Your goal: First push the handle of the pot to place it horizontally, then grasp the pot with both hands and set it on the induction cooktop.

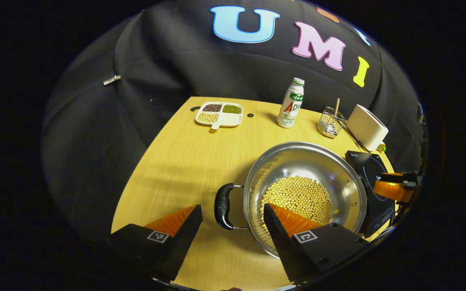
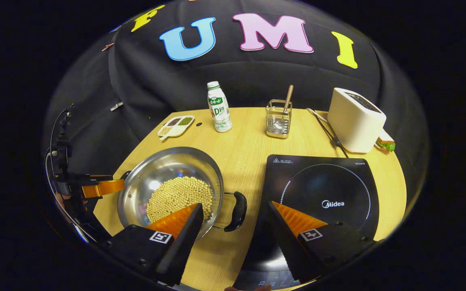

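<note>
Wood-grain table (image 2: 245, 161) stands before a black cloth wall. Left gripper (image 1: 232, 213) gapes wide around one pot handle (image 1: 223, 206), gripping nothing. Pot (image 2: 171, 190) of beans sits just beside the cooktop (image 2: 322, 194); the right gripper (image 2: 235, 211), wide open, straddles the other handle (image 2: 237, 211).
</note>
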`<act>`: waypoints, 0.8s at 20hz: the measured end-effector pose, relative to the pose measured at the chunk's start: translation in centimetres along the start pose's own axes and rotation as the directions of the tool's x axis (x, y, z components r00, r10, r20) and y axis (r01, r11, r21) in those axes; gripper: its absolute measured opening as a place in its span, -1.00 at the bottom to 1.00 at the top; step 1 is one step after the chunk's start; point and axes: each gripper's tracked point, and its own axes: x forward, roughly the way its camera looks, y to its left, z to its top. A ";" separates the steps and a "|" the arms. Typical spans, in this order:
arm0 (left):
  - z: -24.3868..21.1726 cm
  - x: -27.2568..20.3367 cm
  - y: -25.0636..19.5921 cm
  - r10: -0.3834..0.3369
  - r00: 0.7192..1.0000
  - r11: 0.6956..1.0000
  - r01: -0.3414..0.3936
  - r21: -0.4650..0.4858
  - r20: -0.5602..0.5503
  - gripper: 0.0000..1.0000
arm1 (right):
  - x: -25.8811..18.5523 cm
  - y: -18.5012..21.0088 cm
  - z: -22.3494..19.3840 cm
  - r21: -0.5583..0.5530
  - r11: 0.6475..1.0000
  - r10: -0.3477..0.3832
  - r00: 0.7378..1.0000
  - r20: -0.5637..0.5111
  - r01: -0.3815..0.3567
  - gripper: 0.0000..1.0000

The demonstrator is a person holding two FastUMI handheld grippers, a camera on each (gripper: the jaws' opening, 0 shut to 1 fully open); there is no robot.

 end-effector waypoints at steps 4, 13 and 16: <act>0.4 1.9 -0.2 -0.015 1.000 1.000 0.015 0.008 -0.011 0.91 | 1.5 0.2 -0.6 0.014 1.000 -0.009 0.999 -0.031 0.010 0.97; 0.0 4.8 0.0 -0.039 0.998 0.999 0.040 0.018 -0.056 0.87 | 5.7 0.6 -1.9 0.047 0.998 -0.033 0.994 -0.106 0.038 0.82; -0.4 5.4 -0.4 -0.059 0.996 0.998 0.060 0.015 -0.073 0.76 | 7.1 1.2 -2.6 0.055 0.998 -0.031 0.989 -0.142 0.039 0.78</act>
